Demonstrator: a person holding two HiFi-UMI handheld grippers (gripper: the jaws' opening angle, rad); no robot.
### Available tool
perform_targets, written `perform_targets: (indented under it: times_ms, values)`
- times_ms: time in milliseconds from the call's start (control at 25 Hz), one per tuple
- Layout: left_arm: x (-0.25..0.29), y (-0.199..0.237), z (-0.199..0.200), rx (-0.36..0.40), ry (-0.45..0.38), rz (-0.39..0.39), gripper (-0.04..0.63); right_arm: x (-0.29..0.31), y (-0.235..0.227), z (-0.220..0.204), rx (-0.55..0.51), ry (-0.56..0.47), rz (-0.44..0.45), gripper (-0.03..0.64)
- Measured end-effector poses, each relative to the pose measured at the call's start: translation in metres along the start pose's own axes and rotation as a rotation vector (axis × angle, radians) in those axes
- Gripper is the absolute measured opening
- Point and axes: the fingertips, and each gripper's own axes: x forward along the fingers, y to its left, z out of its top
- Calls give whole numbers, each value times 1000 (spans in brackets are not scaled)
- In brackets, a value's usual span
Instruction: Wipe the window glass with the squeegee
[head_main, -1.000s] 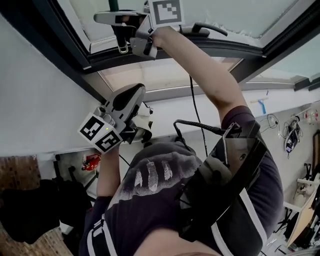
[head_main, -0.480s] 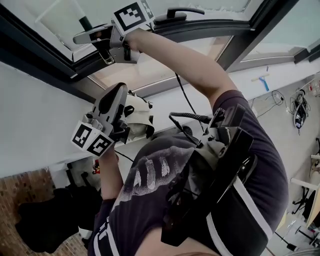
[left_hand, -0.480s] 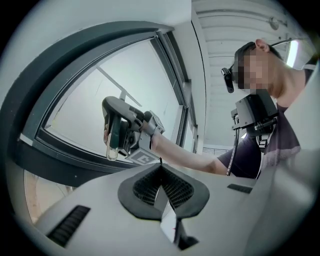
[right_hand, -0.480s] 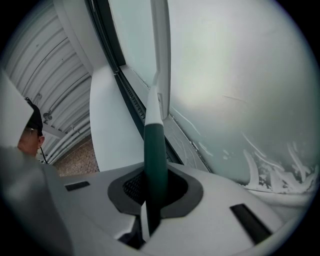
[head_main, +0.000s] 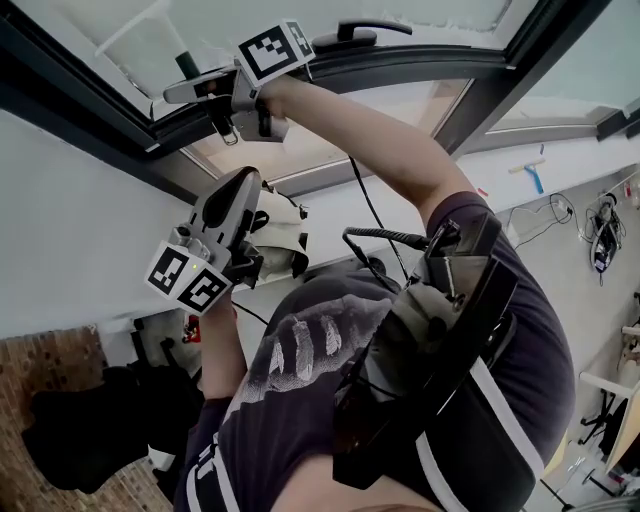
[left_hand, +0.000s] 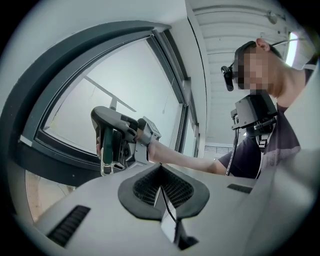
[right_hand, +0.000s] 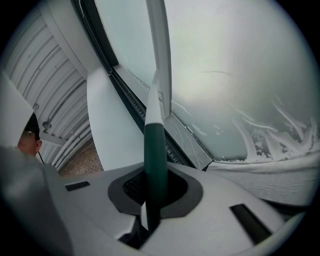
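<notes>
My right gripper (head_main: 215, 100) is raised to the window and shut on the squeegee's dark green handle (right_hand: 152, 160). The white neck (right_hand: 154, 107) runs up to the blade (right_hand: 161, 45), which lies against the window glass (right_hand: 225, 65). Foam streaks (right_hand: 272, 132) cover the pane's lower right. In the left gripper view the right gripper (left_hand: 114, 145) holds the green handle (left_hand: 107, 142) upright near the dark frame. My left gripper (head_main: 228, 215) hangs lower, off the glass. Its jaws (left_hand: 162, 192) are shut with nothing showing between them. A white cloth (head_main: 278, 238) lies just behind it.
A dark window frame (head_main: 90, 110) borders the pane, with a lever handle (head_main: 360, 32) on the sash to the right. A white wall (head_main: 70, 230) lies below the frame. On the floor far down lie a blue squeegee (head_main: 534, 170) and cables (head_main: 605, 225).
My right gripper has carried the squeegee to the left along the lower edge of the window. The left gripper has stayed at about the same height below it.
</notes>
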Motion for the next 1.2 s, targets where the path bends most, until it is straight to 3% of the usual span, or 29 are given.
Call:
perform_targets:
  times_ms: [120,360,600,800,920,1200]
  values:
    - [2,1,3,13,-11,10,5,-1,2,-6,20,19,9,20]
    - [6,1,7,34,-38,27,5,-14,24,-22,30,33,111,14]
    - [13,1,4,14,-32,19,6,-41,30,-20,13,12,58,14]
    - [9,0,2,2,-32,-15,6,-60,42,-13,-83,-13,24,14]
    - [17,-2,2,8,-26,-38,6,-72,56,6,-135,-31,41,14]
    - [52,-23,8,45,-5,-101,5,-114,82,93,-262,-80,44,14]
